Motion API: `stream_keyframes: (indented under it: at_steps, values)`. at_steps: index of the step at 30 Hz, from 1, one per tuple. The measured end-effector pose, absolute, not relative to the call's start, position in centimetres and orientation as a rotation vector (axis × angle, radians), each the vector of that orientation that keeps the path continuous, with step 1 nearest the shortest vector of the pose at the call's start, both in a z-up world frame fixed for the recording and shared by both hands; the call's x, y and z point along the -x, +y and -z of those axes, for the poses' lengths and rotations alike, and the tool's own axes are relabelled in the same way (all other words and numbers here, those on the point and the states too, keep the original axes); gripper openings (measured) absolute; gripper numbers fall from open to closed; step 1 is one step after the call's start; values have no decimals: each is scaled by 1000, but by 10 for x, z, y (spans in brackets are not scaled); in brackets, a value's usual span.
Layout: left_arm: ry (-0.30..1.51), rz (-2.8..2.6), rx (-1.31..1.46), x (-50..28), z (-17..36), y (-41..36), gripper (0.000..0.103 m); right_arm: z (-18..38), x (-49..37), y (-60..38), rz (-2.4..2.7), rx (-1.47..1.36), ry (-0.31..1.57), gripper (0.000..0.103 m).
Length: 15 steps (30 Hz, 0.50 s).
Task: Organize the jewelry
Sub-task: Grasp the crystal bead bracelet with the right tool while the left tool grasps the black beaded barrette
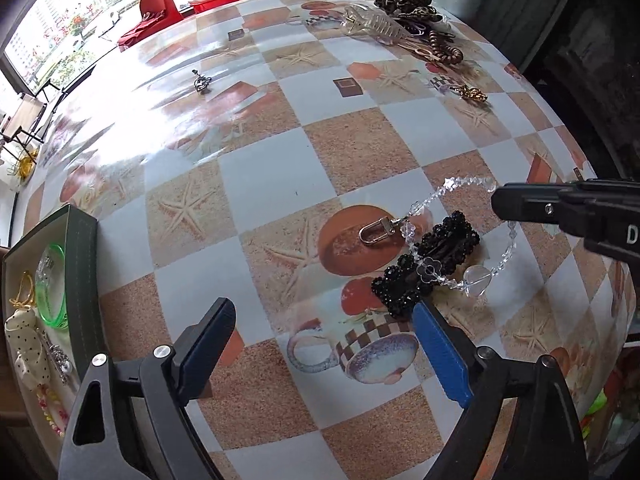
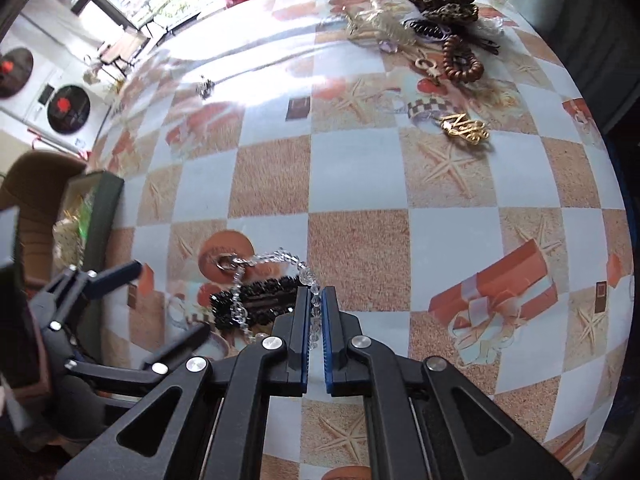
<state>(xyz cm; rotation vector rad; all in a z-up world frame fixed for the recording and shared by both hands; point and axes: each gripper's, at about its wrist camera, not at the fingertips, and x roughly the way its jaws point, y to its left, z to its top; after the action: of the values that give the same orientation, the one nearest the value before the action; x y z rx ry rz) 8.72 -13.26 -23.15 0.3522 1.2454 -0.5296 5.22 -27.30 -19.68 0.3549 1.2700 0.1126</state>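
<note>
Right claw (image 2: 316, 300) clenched on clear bead strand (image 2: 280, 258) trailing left across black hair clip (image 2: 260, 300), left claw (image 1: 324, 320) released

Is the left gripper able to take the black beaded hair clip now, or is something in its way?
Probably yes, but not cleanly. The left gripper is open just beside the black beaded hair clip, with nothing between them. But the clear bead chain, which the right gripper pinches, lies across the clip and could tangle.

A white letter "D" stands on the black right gripper (image 1: 494, 202) body at the frame's right edge. No other legible text appears.
</note>
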Motion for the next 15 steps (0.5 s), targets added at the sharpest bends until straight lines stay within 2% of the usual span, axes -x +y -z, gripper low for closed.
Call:
stream_keyframes:
  at_steps: [10, 15]
  values:
    - [1208, 603, -402, -91, 231, -162, 93, 171, -64, -307, -52, -499, 1163, 6]
    - [1160, 663, -443, -93, 230, -188, 93, 182, -60, -329, 46, -493, 1187, 6]
